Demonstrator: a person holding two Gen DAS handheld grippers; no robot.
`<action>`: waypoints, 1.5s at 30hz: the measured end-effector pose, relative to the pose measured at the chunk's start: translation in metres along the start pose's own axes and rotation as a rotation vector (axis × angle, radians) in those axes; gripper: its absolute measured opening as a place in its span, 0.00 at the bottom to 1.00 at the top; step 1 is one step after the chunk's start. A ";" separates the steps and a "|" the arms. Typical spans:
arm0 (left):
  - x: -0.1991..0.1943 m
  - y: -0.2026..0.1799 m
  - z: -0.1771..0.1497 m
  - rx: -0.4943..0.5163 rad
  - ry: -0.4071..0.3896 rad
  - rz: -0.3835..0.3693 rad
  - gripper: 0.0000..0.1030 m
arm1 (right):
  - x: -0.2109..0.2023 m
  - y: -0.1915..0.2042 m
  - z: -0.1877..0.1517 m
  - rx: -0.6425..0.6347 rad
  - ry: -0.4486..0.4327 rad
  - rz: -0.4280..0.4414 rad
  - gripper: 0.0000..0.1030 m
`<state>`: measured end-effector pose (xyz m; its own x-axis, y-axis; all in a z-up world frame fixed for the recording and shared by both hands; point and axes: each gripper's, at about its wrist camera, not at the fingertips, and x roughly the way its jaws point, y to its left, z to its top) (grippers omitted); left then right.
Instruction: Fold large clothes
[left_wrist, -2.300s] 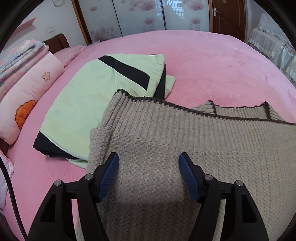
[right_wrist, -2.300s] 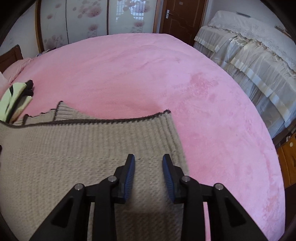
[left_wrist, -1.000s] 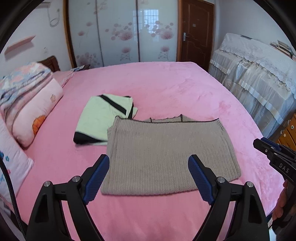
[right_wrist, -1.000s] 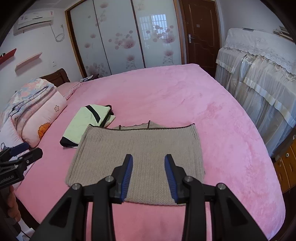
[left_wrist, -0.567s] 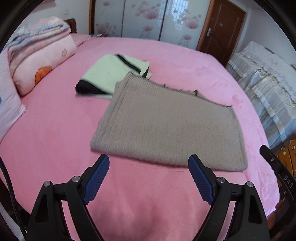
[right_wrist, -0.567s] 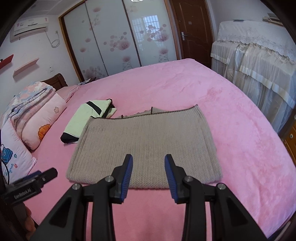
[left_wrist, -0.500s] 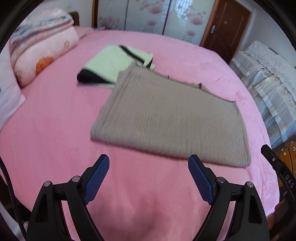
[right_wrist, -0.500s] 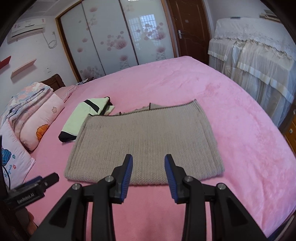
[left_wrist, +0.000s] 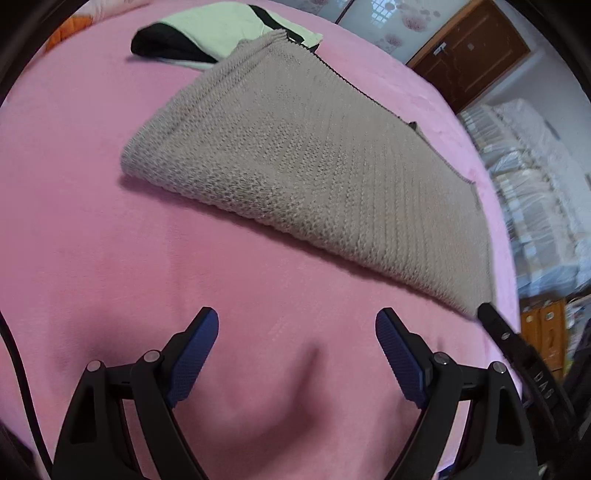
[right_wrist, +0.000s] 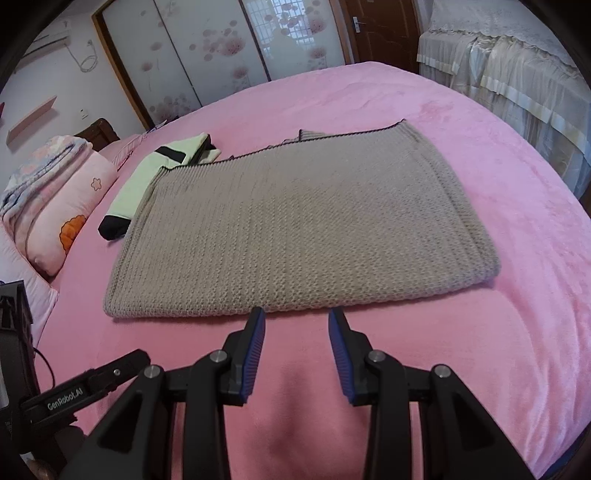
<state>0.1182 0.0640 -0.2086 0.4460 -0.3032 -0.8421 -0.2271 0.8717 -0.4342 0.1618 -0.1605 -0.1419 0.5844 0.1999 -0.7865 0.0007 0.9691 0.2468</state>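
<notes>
Hovering over the pink bed with left gripper jaws wide apart and right gripper jaws partly apart, both empty. Getting ready, likely, for grabbing the near edge of the flat sweater and folding again.

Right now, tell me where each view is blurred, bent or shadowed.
Left wrist view: sweater edge smears at the right, the bed bulges from fisheye bending, and a shadow lies beneath the left hand-held gripper. Right wrist view: sharper, door frames curve, shadow under the right hand-held gripper.
</notes>
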 end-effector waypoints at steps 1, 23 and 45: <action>0.005 0.006 0.002 -0.028 -0.003 -0.043 0.83 | 0.004 0.002 0.000 -0.005 -0.002 0.002 0.35; 0.075 0.052 0.073 -0.227 -0.246 -0.303 0.83 | 0.061 0.031 0.011 -0.094 -0.006 0.016 0.35; 0.005 -0.060 0.089 0.132 -0.499 -0.022 0.10 | 0.121 0.034 0.029 -0.155 0.035 0.027 0.11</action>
<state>0.2107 0.0446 -0.1581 0.8155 -0.1299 -0.5640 -0.1161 0.9180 -0.3792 0.2565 -0.1079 -0.2122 0.5538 0.2284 -0.8007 -0.1415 0.9735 0.1798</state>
